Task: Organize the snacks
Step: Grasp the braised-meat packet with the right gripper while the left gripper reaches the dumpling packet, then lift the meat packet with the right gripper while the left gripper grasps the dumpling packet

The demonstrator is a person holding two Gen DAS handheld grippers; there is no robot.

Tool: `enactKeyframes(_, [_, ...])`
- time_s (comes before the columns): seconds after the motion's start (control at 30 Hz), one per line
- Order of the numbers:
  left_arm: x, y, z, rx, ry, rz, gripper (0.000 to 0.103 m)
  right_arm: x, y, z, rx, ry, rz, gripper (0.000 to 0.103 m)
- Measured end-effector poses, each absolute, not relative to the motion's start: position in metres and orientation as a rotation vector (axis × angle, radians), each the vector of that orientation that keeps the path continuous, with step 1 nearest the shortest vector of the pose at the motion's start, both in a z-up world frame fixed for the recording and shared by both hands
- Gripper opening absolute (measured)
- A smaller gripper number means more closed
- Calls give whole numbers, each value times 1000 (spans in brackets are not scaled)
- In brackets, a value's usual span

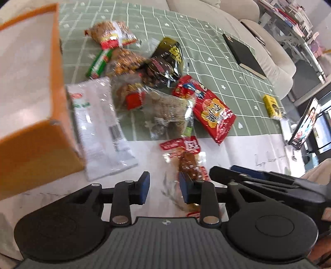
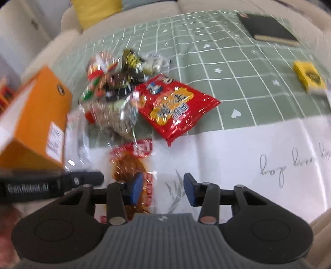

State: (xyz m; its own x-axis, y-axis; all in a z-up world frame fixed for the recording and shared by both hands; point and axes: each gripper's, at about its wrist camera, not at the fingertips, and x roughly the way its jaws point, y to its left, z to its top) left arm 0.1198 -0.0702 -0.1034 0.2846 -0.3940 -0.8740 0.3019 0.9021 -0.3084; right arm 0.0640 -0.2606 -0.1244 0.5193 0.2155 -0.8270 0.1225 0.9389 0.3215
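Observation:
A pile of snack packets lies on the green checked cloth (image 1: 206,51): a red chip bag (image 1: 209,109) (image 2: 173,105), a white packet (image 1: 99,124), a clear bag of grainy snacks (image 1: 167,111), a dark bag (image 1: 167,58) and a peanut bag (image 1: 111,34). An orange box (image 1: 31,82) (image 2: 35,115) stands to the left of the pile. A small clear packet of brown snack with red print (image 1: 186,159) (image 2: 128,165) lies nearest. My left gripper (image 1: 165,188) is open, its right finger over that packet's near end. My right gripper (image 2: 163,191) is open too, its left finger over the same packet.
A black notebook (image 1: 244,55) (image 2: 266,27) and a small yellow box (image 1: 272,105) (image 2: 309,75) lie on the cloth to the right. A screen on a stand (image 1: 306,124) sits off the table's right edge. A pale sofa (image 1: 206,8) runs behind.

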Motion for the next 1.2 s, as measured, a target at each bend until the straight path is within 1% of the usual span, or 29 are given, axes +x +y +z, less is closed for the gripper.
enactKeyframes(0.07, [115,-70,-96,-29,1150,-451,37,62,-252,-122,330,1017,101,66])
enactKeyframes(0.13, [111,-71,-90,49,1123,-425,38,60,-236,-121,240,1007,135,68])
enactKeyframes(0.17, [109,-70,-88,74,1121,-422,40,59,-229,-122,202,1005,143,72])
enactKeyframes(0.2, [107,-69,-87,85,1122,-424,41,59,-224,-124,181,1011,151,79])
enactKeyframes(0.37, [96,-58,-84,99,1120,-418,43,61,-209,-136,112,1052,153,80])
enactKeyframes(0.5, [91,-50,-85,92,1118,-414,44,55,-185,-143,-55,1043,132,82])
enactKeyframes(0.53, [90,-49,-86,83,1118,-418,44,53,-181,-144,-84,1034,131,81])
enactKeyframes(0.57, [90,-47,-85,76,1117,-422,44,52,-180,-143,-81,1027,138,76])
enactKeyframes(0.6, [89,-45,-85,70,1113,-426,44,51,-180,-142,-85,1018,140,65])
enactKeyframes(0.63, [89,-45,-84,67,1109,-430,44,52,-181,-141,-86,1015,137,64])
enactKeyframes(0.7, [87,-44,-82,63,1097,-441,44,52,-185,-139,-81,1014,127,53])
enactKeyframes(0.73, [87,-44,-82,61,1091,-448,44,52,-186,-137,-77,1018,124,51])
enactKeyframes(0.77, [86,-44,-80,61,1083,-461,44,53,-188,-137,-68,1022,122,46])
enactKeyframes(0.8, [86,-45,-79,63,1073,-475,44,54,-192,-135,-46,1028,124,44])
enactKeyframes(0.87, [84,-47,-74,78,1045,-503,44,55,-198,-132,19,1042,134,35])
enactKeyframes(0.9, [83,-49,-72,92,1029,-517,44,54,-200,-128,33,1039,134,28])
enactKeyframes(0.93, [83,-51,-69,109,1015,-528,44,52,-202,-124,42,1034,136,14])
enactKeyframes(1.07, [85,-61,-58,194,951,-571,44,44,-209,-105,102,1006,153,13])
enactKeyframes(1.1, [88,-64,-55,222,933,-586,46,42,-211,-101,108,996,144,13])
enactKeyframes(1.13, [90,-67,-53,246,916,-599,53,42,-214,-96,114,982,135,13])
enactKeyframes(1.17, [92,-70,-52,272,900,-612,57,42,-217,-92,121,968,128,13])
enactKeyframes(1.2, [95,-76,-51,314,887,-625,65,43,-221,-87,128,951,125,13])
